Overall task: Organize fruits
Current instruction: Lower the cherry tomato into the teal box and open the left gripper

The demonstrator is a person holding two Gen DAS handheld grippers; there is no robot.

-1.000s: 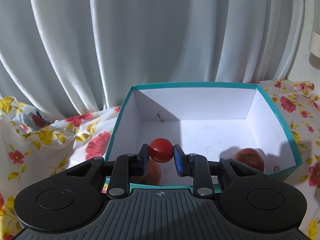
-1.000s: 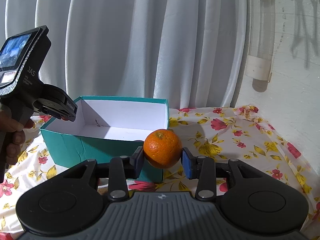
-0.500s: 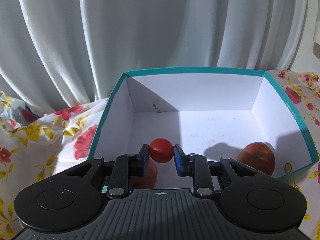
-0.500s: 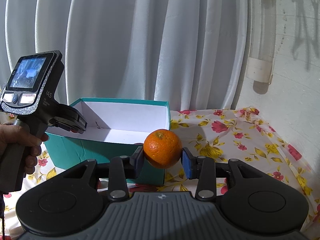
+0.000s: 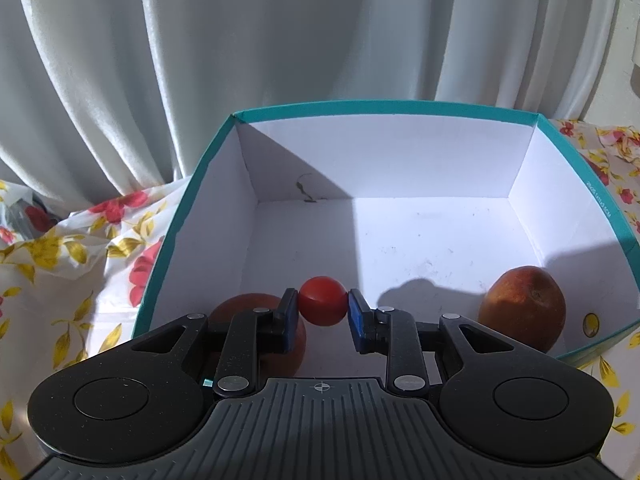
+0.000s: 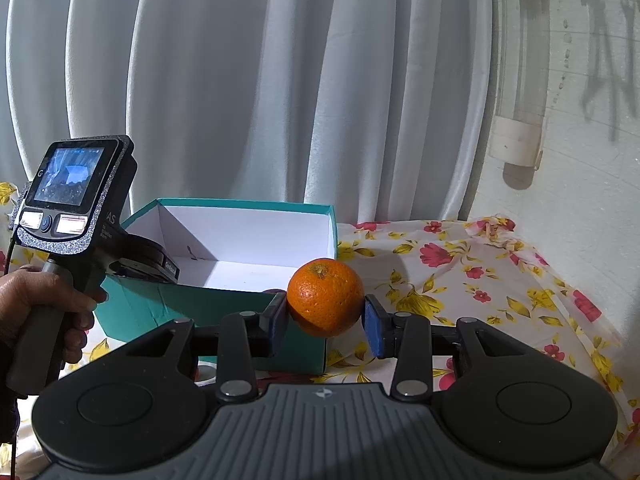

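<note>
Left gripper (image 5: 323, 309) clamped on a small red tomato (image 5: 322, 301), blue fingers (image 5: 357, 325) pressing both sides, low in the centre of the left wrist frame, over the near part of the teal box (image 5: 384, 107). White box interior lit in the middle, shaded on the left. Two reddish-orange fruits on the box floor: one (image 5: 524, 307) at lower right by the right wall, the other (image 5: 248, 307) at lower left, partly hidden behind the left finger.

Right gripper (image 6: 325, 320) closed on an orange (image 6: 325, 297), stem end up, centre of the right wrist frame, in front of the box's right near corner. Box (image 6: 168, 304) on a floral cloth (image 6: 460, 272) over the tabletop. Left-hand device with lit screen at left of that frame, gripped by a hand (image 6: 44, 300). White curtain (image 6: 280, 80) behind.
</note>
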